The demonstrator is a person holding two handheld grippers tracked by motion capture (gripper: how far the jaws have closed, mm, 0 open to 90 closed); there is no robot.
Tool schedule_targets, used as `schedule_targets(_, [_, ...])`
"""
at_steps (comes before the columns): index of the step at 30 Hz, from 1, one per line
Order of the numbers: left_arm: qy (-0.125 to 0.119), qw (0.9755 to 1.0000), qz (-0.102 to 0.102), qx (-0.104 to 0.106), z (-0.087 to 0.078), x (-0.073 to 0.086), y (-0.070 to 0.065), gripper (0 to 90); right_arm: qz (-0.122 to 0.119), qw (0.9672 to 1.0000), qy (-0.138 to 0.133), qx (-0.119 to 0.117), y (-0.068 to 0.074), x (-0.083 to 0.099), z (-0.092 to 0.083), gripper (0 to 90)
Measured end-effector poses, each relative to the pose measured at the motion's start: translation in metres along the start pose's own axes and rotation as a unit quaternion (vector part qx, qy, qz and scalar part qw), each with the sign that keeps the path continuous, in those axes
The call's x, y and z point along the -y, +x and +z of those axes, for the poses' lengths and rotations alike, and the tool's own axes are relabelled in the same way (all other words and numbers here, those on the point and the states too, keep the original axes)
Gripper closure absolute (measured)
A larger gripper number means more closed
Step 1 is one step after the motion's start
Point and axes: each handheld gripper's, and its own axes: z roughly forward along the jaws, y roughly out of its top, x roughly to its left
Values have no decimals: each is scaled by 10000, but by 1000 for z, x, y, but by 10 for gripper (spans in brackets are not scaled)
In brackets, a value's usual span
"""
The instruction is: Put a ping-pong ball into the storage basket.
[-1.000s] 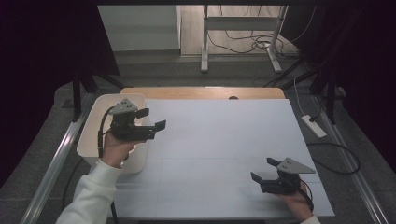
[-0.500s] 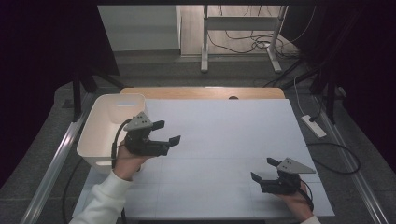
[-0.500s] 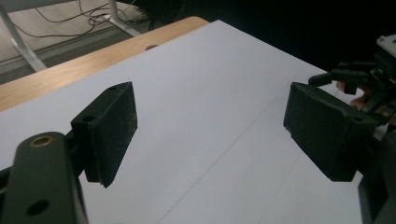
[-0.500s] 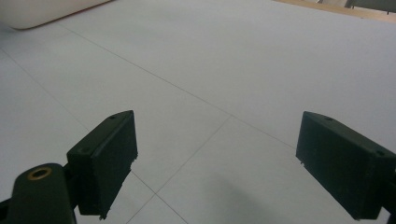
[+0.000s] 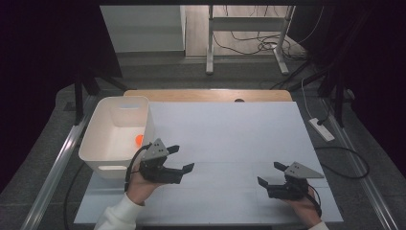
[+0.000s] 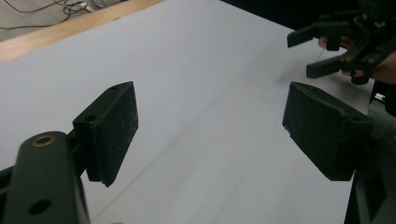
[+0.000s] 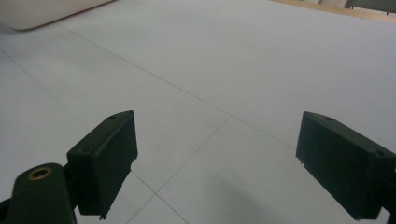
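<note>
My left gripper (image 5: 183, 158) hovers low over the white table sheet (image 5: 225, 129), just right of the white bin (image 5: 119, 99), pointing right. Its jaws stand open with nothing between them, as the left gripper view (image 6: 210, 93) confirms. A small orange ball (image 5: 139, 140) lies inside the bin near its right wall. My right gripper (image 5: 268, 173) rests near the table's front right, pointing left, open and empty (image 7: 217, 119). It also appears far off in the left gripper view (image 6: 301, 56), held by a hand.
The bin's curved corner (image 7: 42, 11) shows at the top left of the right gripper view. A wooden strip (image 5: 206, 94) borders the table's far edge. On the floor to the right lie a power strip (image 5: 321, 129) and cables.
My left hand has come away from above the bin, moving right, toward the front and down. The bin's inside and the orange ball are now uncovered. The right gripper has stayed put.
</note>
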Motion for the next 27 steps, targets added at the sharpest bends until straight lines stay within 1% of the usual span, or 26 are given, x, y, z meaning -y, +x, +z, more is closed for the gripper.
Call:
schedule_targets(5, [32, 10000, 61, -40, 1, 19, -3, 193, -2, 10000, 3, 3, 0, 0, 0, 125])
schedule_targets(7, [55, 10000, 43, -57, 1, 27, -3, 193, -1, 10000, -1, 4, 0, 0, 0, 125])
schedule_targets(10, [17, 9999, -98, -90, -2, 43, 2, 195, 3, 10000, 0, 4, 0, 0, 0, 125])
schedule_targets(11, [17, 9999, -98, -90, -2, 43, 2, 197, 5, 10000, 0, 6, 0, 0, 0, 125])
schedule_targets(12, [3, 9999, -122, -90, -3, 50, 3, 196, 4, 10000, 3, 5, 1, 0, 0, 125])
schedule_targets(14, [14, 9998, -138, -112, -4, 57, 6, 196, 11, 10000, 10, 3, 1, 0, 0, 125])
schedule_targets(15, [14, 9998, -138, -112, -4, 57, 6, 196, 7, 10000, 10, 7, 1, 0, 1, 125])
schedule_targets(16, [33, 9998, -165, -118, -6, 62, 8, 196, 7, 10000, 10, 7, 1, 0, 1, 125])
schedule_targets(17, [53, 9996, -227, -139, -8, 70, 11, 196, 13, 10000, 19, 6, 1, 0, 1, 125])
schedule_targets(18, [53, 9996, -227, -139, -8, 70, 11, 196, 13, 10000, 19, 6, 1, 0, 1, 125])
schedule_targets(19, [63, 9995, -256, -174, -9, 75, 13, 196, 16, 10000, 33, 2, 1, 0, 1, 125])
schedule_targets(21, [75, 9994, -271, -213, -12, 80, 16, 196, 7, 10000, 52, 13, 2, 1, 2, 125])
schedule_targets(27, [56, 9990, -379, -251, -16, 87, 20, 197, -6, 10000, 69, 2, 2, 1, 2, 125])
